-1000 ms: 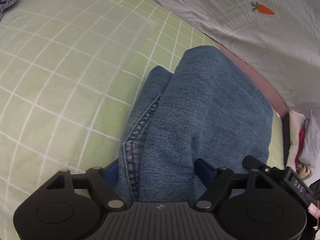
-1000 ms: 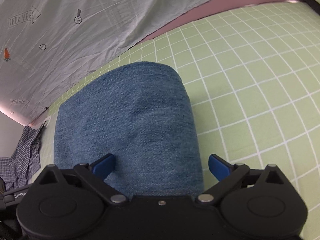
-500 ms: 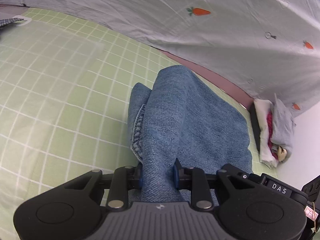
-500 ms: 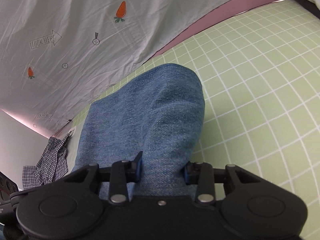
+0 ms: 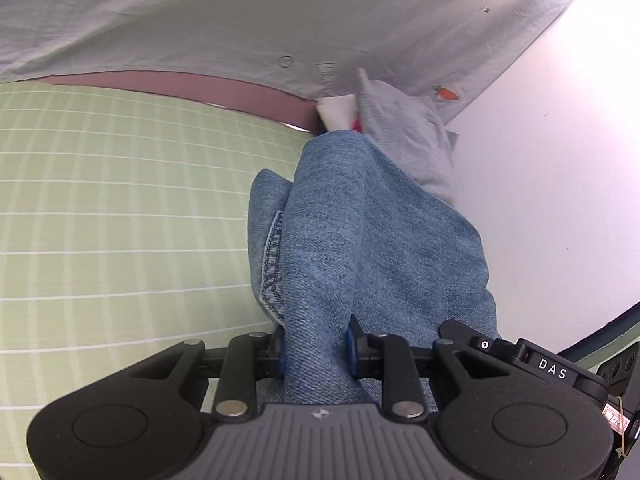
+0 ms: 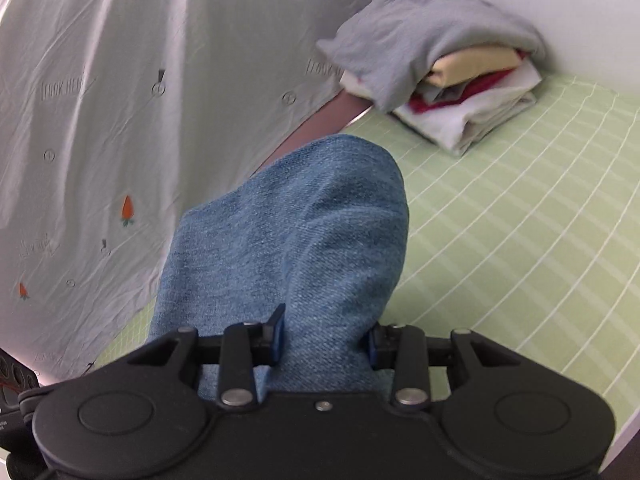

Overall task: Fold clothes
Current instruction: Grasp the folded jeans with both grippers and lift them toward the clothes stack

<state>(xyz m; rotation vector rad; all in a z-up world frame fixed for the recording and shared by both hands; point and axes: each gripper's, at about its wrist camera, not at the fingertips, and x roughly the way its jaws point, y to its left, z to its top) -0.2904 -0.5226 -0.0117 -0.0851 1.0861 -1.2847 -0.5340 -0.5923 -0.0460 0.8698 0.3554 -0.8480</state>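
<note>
Folded blue jeans [image 5: 360, 232] hang lifted off the green checked bed sheet [image 5: 120, 220]. My left gripper [image 5: 316, 346] is shut on one side of the bundle, its blue pads pressing the denim beside a stitched seam. In the right wrist view the same jeans [image 6: 296, 232] bulge forward from my right gripper [image 6: 324, 340], which is shut on the other side. A stack of folded clothes [image 6: 452, 92], grey on top with yellow, red and white below, lies ahead in the corner of the bed.
A grey sheet printed with carrots [image 6: 120, 100] hangs along the far side of the bed. A white wall [image 5: 560, 180] stands behind the stack of clothes [image 5: 404, 136]. Green sheet [image 6: 520, 220] spreads to the right of the jeans.
Both grippers closed onto the folded jeans, lifted them off the sheet and carried them sideways along the bed; the stack of folded clothes has come much closer.
</note>
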